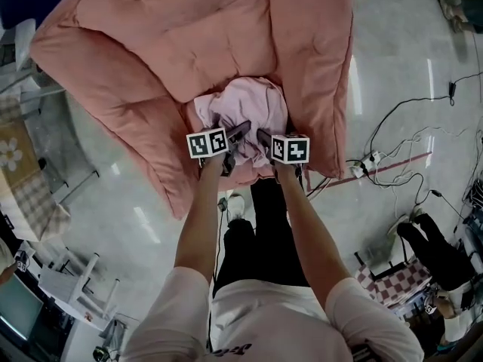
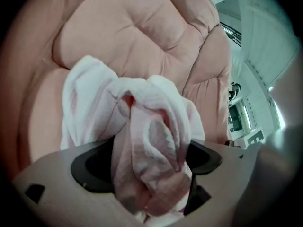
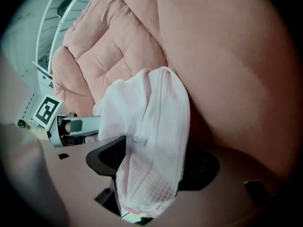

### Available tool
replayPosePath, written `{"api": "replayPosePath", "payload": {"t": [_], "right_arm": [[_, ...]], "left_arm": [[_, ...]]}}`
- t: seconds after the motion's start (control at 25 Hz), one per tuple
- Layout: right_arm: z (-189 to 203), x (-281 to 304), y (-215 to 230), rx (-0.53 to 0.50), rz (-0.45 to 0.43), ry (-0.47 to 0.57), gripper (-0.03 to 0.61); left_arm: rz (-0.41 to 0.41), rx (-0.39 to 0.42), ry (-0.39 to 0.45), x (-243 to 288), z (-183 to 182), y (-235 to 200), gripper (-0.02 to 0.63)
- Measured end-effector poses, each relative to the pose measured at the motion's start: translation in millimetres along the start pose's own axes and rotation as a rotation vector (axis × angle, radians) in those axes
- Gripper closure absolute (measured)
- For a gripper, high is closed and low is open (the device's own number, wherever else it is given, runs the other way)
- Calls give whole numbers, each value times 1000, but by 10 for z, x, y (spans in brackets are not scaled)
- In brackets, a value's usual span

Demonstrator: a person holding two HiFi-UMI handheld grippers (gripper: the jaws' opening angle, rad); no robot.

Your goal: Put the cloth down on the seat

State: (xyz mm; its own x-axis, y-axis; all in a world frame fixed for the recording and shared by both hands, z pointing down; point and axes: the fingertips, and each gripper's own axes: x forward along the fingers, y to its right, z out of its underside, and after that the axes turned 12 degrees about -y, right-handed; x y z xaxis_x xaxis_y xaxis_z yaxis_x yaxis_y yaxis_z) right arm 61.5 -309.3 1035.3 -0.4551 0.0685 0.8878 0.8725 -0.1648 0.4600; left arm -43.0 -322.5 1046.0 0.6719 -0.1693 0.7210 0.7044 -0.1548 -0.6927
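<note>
Across the upper half of the head view spreads the padded pink seat (image 1: 173, 44), with the pale pink cloth (image 1: 245, 108) bunched over its cushion at frame centre. At the cloth's lower edge, the left claw (image 2: 151, 162) and the right claw (image 3: 152, 164) sit side by side, each clamped on a thick fold of it.

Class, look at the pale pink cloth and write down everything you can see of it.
The cloth is pale pink to white and soft, with a fine waffle weave that shows in the right gripper view. It is bunched and creased, not spread flat. It appears to rest in a heap at the front of the pink padded seat. The left tool and the right tool each pinch a gathered fold at its near edge, side by side.
</note>
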Motion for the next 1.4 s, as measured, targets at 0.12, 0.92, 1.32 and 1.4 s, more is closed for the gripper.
{"api": "replayPosePath", "payload": {"t": [0.12, 0.92, 1.32, 1.4], "right_arm": [[-15, -257, -157, -7, 7, 62, 255], [363, -2650, -1587, -235, 136, 545, 256], [510, -3705, -2521, -386, 197, 801, 273], [537, -3925, -2704, -431, 205, 850, 304]], "left_arm": [[-8, 4, 40, -319, 21, 96, 175], [-106, 329, 359, -2662, 579, 1606, 176], [-264, 546, 621, -3920, 746, 2276, 177], [-282, 562, 686, -4167, 776, 2396, 178]]}}
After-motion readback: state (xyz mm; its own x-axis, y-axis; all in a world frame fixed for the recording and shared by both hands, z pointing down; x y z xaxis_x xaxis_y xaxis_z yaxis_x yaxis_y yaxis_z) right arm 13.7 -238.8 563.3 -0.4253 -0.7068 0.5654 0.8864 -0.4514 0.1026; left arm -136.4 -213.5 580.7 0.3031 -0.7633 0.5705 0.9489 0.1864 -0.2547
